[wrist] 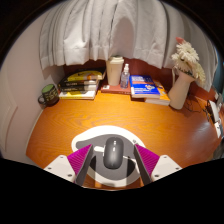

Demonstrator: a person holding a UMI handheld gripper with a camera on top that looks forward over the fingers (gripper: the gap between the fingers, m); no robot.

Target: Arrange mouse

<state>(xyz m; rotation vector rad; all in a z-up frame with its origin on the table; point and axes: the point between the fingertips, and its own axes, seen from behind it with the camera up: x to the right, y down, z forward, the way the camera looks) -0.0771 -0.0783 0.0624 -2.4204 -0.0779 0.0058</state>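
Wooden surface [70, 135] set before white curtains [110, 30]. Along its far edge: stacked books [82, 83], a green mug [48, 95], a bottle [125, 75], and a vase of dried flowers [182, 75].

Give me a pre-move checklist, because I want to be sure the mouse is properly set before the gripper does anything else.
1. Dark grey computer mouse sits between the gripper fingers: ok.
2. Both pink pads press on the mouse: not ok, a gap shows at each side.
3. Mouse rests on the white mouse pad: ok.
4. Orange wooden desk ahead of the mouse is free of obstacles: ok.
5. Stacked books, green mug and beige vase stand well beyond the fingers: ok.
6. Mouse cable or switch state: cannot tell.
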